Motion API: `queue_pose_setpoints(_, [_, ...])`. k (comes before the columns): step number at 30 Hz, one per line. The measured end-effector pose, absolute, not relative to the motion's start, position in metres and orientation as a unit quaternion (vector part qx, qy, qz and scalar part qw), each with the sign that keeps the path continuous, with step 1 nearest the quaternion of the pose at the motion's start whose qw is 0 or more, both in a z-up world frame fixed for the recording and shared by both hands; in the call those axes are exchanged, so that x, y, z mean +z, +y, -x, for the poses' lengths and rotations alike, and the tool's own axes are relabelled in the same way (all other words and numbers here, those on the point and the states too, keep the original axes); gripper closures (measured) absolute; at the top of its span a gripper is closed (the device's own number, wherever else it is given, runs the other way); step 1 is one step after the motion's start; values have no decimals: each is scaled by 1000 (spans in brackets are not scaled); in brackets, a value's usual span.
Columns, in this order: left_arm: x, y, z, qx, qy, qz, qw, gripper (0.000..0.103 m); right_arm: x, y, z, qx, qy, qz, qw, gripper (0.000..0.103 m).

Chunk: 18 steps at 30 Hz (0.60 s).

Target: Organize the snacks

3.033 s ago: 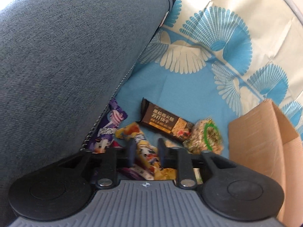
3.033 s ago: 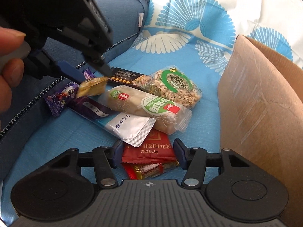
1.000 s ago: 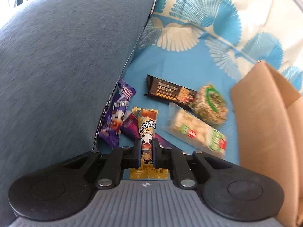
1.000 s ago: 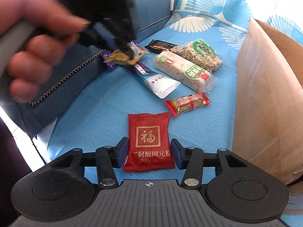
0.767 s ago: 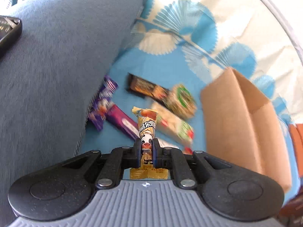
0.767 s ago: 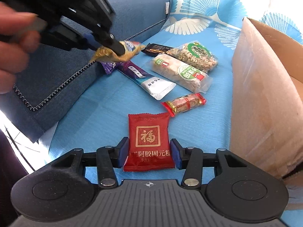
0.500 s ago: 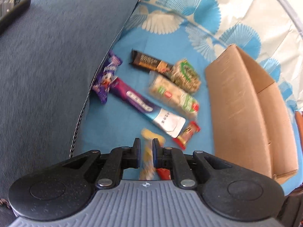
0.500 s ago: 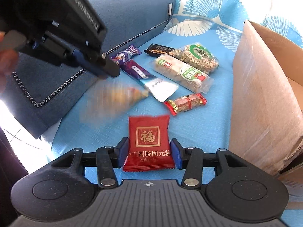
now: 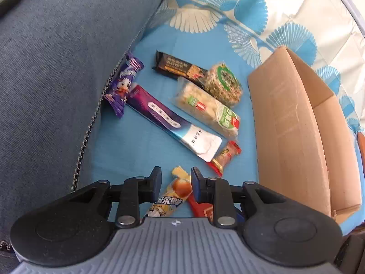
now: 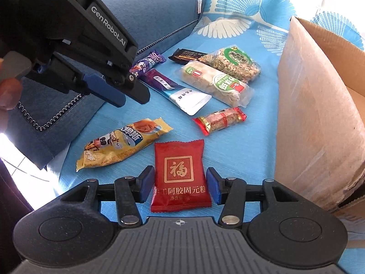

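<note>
Left wrist view: gripper body hides most of the red packet (image 9: 200, 206).

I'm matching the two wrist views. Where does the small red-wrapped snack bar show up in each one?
Left wrist view: the small red-wrapped snack bar lies low and right of centre, just past the white end of the purple-and-white packet.
Right wrist view: it lies right of centre, above the red square packet.
Shared landmark: the cardboard box to its right.

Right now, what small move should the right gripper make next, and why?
Probably close the right gripper on the red packet: it lies flat between the open jaws, apparently untouched, and the open cardboard box stands just beside it.
</note>
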State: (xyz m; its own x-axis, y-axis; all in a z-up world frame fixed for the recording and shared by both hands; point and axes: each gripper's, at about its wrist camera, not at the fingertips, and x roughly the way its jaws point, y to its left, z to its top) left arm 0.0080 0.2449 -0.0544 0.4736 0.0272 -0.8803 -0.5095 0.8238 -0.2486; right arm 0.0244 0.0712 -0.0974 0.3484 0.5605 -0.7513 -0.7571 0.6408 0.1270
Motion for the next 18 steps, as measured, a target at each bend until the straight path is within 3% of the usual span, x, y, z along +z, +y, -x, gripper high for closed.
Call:
queue_pose_setpoints(3, [-57, 240, -9, 157, 498, 240, 819, 74, -98, 71, -25, 404, 403, 123, 812, 51])
queue_pose_setpoints(5, [-57, 237, -9, 152, 501, 236, 818, 87, -98, 71, -25, 403, 405, 123, 812, 51])
queue_pose_setpoints(9, [-58, 233, -5, 143, 508, 237, 816, 98, -98, 71, -25, 403, 405, 123, 812, 50])
queue_pose_setpoints(15, [-91, 225, -12, 169, 569, 219, 774, 99, -98, 71, -24, 402, 404, 127, 812, 49])
queue_pose_setpoints(18, [-83, 229, -10, 152, 539, 250, 790, 99, -98, 72, -23, 403, 403, 127, 812, 49])
